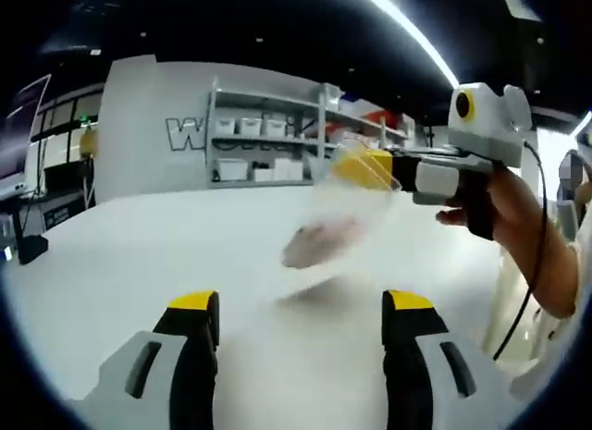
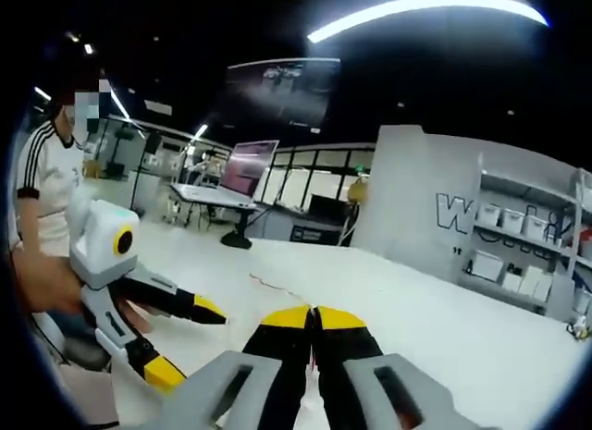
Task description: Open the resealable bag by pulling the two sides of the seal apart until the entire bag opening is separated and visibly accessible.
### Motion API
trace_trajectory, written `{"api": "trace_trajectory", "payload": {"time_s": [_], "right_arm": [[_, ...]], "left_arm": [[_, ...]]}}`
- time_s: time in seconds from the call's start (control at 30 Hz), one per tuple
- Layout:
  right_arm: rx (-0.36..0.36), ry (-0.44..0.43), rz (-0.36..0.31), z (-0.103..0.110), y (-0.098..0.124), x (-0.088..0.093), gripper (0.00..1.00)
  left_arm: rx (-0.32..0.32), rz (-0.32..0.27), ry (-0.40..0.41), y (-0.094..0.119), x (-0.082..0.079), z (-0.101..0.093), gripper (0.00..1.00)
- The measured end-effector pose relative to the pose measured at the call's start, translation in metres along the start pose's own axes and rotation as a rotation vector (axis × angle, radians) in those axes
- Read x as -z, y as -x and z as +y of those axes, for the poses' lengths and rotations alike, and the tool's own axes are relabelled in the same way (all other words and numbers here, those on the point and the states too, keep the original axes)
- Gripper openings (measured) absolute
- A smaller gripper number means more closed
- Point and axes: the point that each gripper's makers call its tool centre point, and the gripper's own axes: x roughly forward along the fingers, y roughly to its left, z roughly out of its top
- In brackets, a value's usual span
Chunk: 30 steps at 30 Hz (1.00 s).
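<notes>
Biggest risk as I read it: the bag (image 1: 338, 222) hung from one pinch only, off the right gripper (image 1: 370, 167), and it was blurred as if swinging, so it could slip out or twist before the left gripper (image 1: 301, 310) got hold of the other side of the seal. Left jaws stood spread wide with nothing between them, below and short of the bag; right jaws were pressed together on its top edge. Bag looked clear and floppy, with something pinkish inside, hanging above the white table (image 1: 139, 236). Seal state: couldn't tell, too blurred.
</notes>
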Motion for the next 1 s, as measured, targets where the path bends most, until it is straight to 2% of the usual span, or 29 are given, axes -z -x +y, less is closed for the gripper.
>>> {"api": "trace_trajectory", "payload": {"time_s": [0.6,1.0], "right_arm": [[0.003,-0.009,0.011,-0.012,-0.004,0.003,0.00],[0.013,0.017,0.023,-0.030,-0.019,0.001,0.00]], "left_arm": [[0.001,0.011,0.017,0.001,0.004,-0.002,0.70],[0.002,0.013,0.026,0.001,0.005,0.002,0.68]]}}
